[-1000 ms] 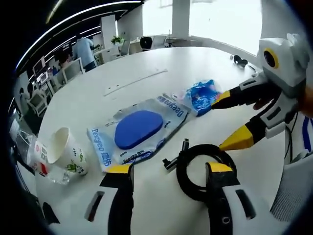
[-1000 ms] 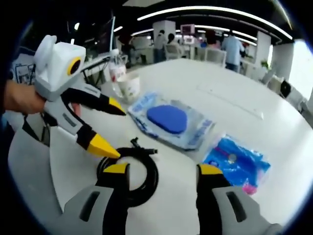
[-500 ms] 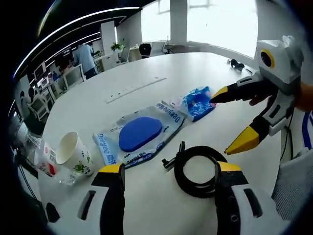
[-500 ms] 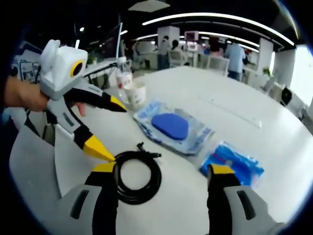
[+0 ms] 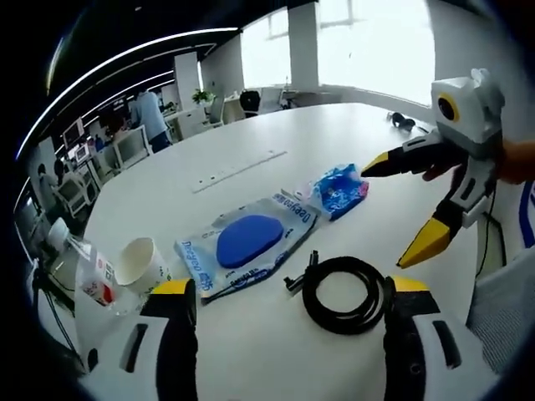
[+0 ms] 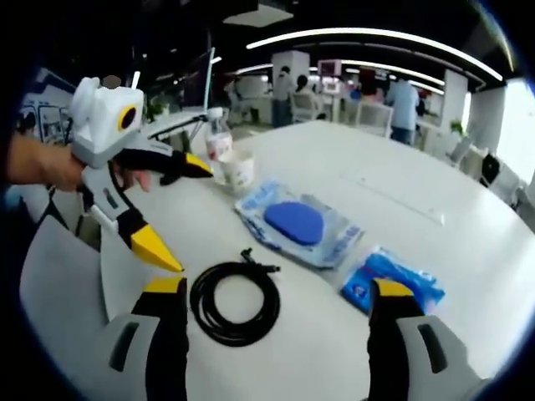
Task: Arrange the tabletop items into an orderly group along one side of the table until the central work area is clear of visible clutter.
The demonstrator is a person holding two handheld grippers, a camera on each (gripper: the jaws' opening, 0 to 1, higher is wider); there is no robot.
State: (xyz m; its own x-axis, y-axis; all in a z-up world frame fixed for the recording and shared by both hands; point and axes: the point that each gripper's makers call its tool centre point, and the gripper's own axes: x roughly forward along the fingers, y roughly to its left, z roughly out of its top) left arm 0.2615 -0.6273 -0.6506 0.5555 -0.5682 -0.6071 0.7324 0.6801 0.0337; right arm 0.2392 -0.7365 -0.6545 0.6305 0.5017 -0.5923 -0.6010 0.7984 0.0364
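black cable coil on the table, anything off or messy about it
Nothing damaged. The black coiled cable lies flat on the white round table, neatly looped, with its connector end sticking out towards the clear packet holding a blue oval pad.

In the right gripper view, the right gripper's [image 6: 272, 292] near jaw tip covers a corner of the crinkled blue plastic packet [image 6: 391, 281]. Print on the clear sleeve holding a blue oval pad [image 5: 249, 242] is too small to read.

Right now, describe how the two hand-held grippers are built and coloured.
Each is a white housing with a yellow-ringed round part and two black jaws ending in yellow tips: the right hand-held gripper, the left hand-held gripper. A hand grips the left one.
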